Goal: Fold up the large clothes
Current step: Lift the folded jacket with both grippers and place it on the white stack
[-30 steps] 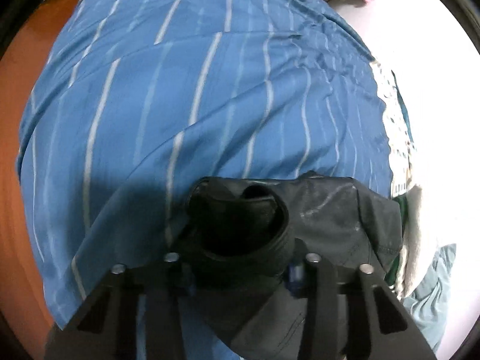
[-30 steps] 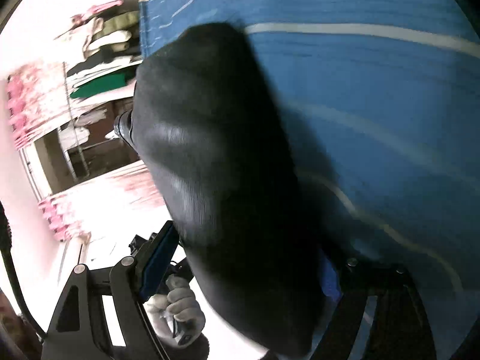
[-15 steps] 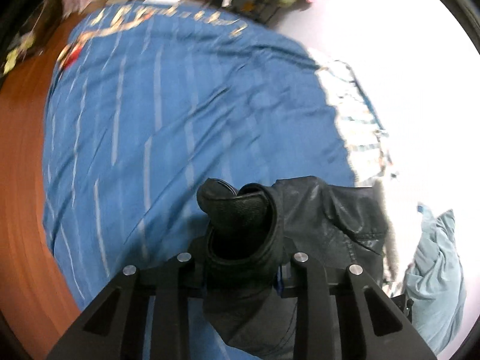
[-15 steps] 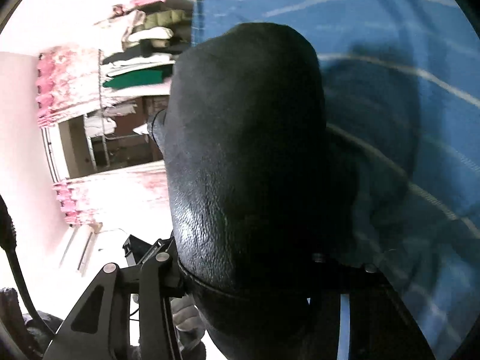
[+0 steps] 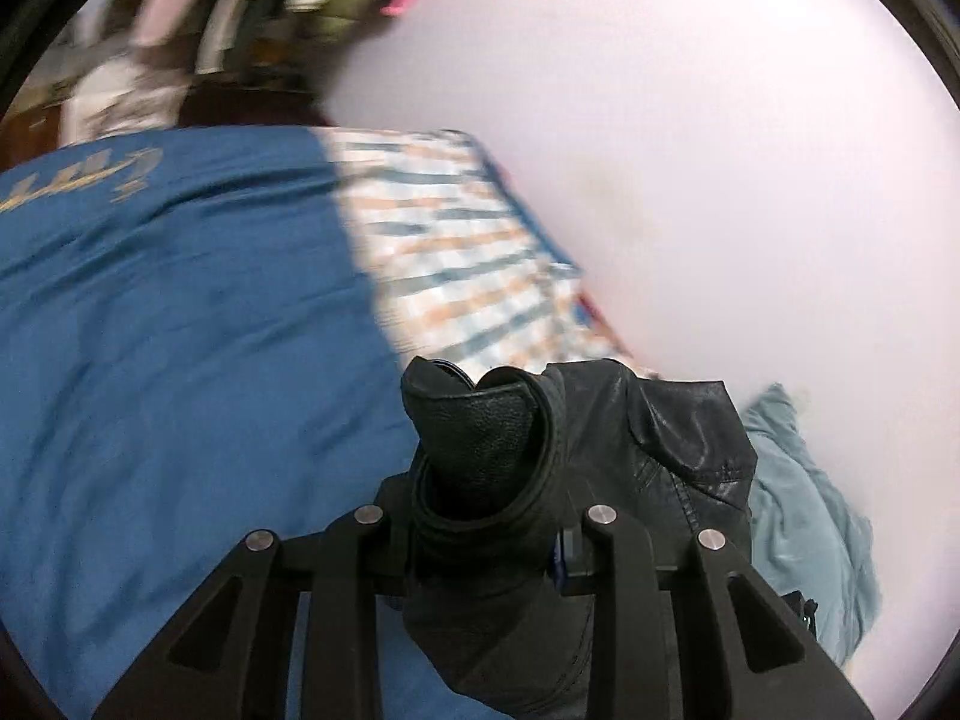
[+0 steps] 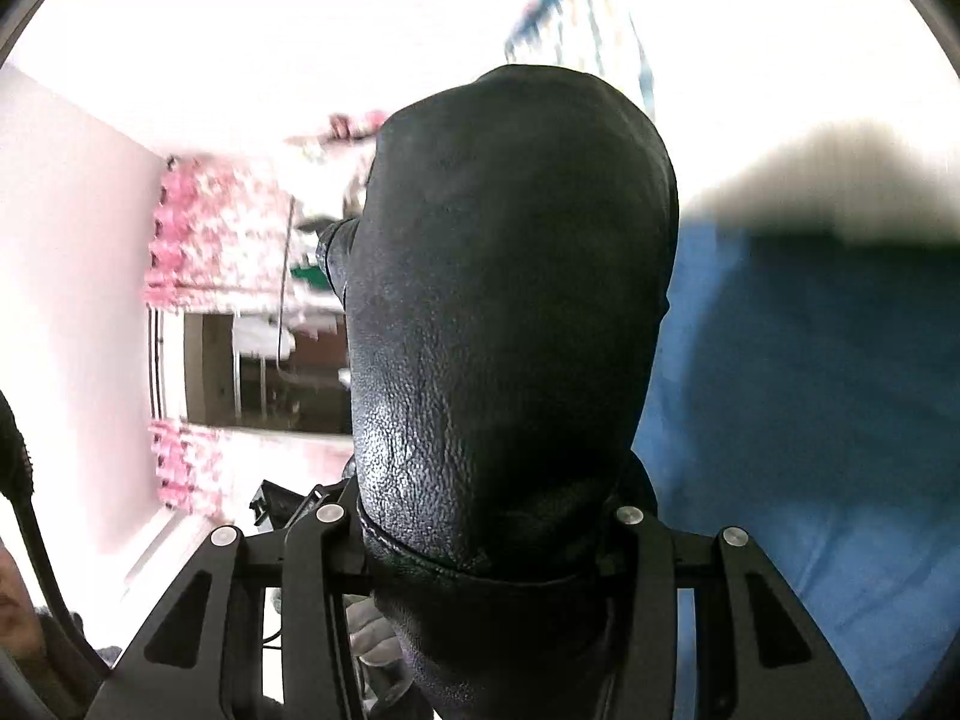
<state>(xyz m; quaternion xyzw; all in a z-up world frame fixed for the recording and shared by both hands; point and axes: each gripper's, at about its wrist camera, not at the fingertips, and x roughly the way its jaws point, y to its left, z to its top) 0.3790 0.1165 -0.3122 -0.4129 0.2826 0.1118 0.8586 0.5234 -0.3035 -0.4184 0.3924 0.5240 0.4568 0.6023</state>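
Black leather jacket (image 5: 606, 480): one item, held up off the bed at two points. In the left wrist view a rolled, pebble-grained fold stands between the fingers, with a smoother collar or lapel panel trailing to the right. In the right wrist view a rounded bulge of the same leather (image 6: 510, 312) fills the centre of the frame.

Left gripper (image 5: 480, 531): one; jaws closed down on the rolled leather fold, fabric bunched between them.

Right gripper (image 6: 480, 525): one; jaws clamped on the jacket's stitched edge, leather spilling above and below.

Blue bedcover (image 5: 180, 372): one, with yellow lettering near its far edge, spread beneath and to the left of the jacket; also seen at right in the right wrist view (image 6: 810, 420).

Checked sheet (image 5: 456, 264): one, blue and orange on white, beside the bedcover.

Pale blue garment (image 5: 804, 516): one, crumpled, just right of the jacket.

Hanging clothes (image 5: 252, 18): several, blurred; count not readable.

Pink curtain (image 6: 204, 246): one, framing a window.
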